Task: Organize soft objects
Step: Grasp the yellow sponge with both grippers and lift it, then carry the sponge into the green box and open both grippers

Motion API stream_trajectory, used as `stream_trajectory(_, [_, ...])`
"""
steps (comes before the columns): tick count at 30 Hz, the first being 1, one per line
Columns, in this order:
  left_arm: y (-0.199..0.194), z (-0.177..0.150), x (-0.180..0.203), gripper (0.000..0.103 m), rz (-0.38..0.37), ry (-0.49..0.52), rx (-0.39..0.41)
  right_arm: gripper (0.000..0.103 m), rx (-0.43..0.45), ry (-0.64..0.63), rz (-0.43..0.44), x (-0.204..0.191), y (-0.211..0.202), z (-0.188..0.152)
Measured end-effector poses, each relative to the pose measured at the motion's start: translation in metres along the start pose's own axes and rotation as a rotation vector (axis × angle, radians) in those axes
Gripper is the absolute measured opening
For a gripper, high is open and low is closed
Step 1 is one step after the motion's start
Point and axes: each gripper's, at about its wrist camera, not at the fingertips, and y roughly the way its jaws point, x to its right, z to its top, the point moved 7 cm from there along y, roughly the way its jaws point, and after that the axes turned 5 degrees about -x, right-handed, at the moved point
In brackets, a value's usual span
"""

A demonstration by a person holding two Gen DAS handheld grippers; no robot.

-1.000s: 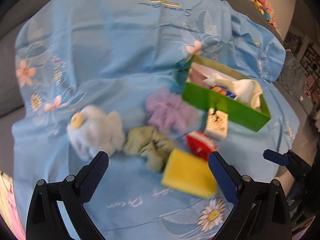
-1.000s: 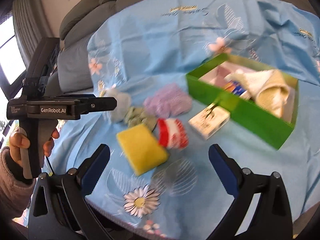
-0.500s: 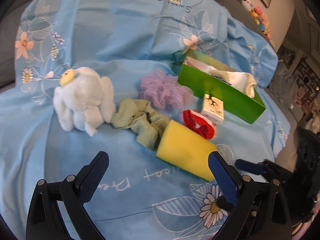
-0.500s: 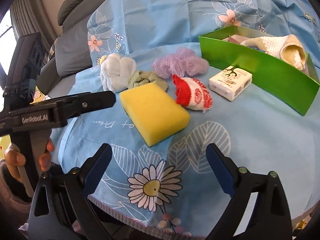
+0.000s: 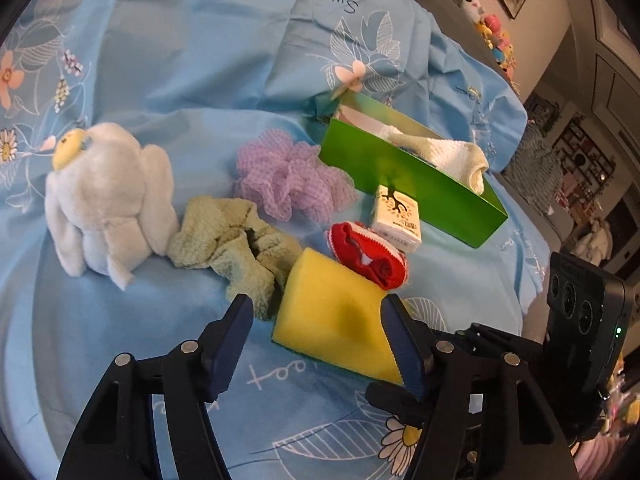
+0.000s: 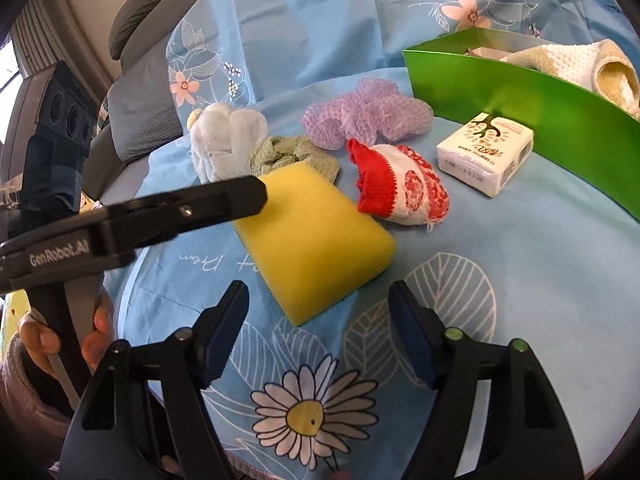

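A yellow sponge lies on the blue flowered cloth, nearest to both grippers. My left gripper hangs low over the sponge's near end with its jaws closing; the right finger overlaps the sponge's edge and the left pad stands clear of it. My right gripper points at the sponge from the other side. Its jaws are closing too, and the pads touch nothing. Behind the sponge lie a red-and-white cloth, a green rag, a purple mesh puff and a white plush toy.
A green box holding a rolled white towel stands at the back right, with a tissue pack in front of it. A hand holds the left gripper's handle at the table's left edge. Grey sofa cushions rise behind.
Both grippers have sunk toward the table and come closer to the yellow sponge. The jaws of both have narrowed. Nothing on the cloth has moved.
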Motion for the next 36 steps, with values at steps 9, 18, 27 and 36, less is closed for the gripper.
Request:
stream_trajectory(9, [0.003, -0.005, 0.003, 0.049, -0.010, 0.007, -0.024, 0.051, -0.014, -0.004, 0.012, 0.000, 0.004, 0.002])
stream_trajectory(18, [-0.032, -0.005, 0.012, 0.044, 0.035, 0.021, 0.040, 0.048, 0.024, -0.039, 0.038, -0.015, -0.016, 0.004])
stream_trajectory(27, [-0.066, 0.034, 0.041, 0.044, 0.050, 0.065, 0.141, 0.048, 0.154, -0.068, 0.062, -0.024, -0.059, 0.034])
stream_trajectory(36, [-0.072, 0.085, 0.066, 0.044, 0.033, 0.084, 0.165, 0.048, 0.265, -0.078, 0.049, -0.003, -0.101, 0.082])
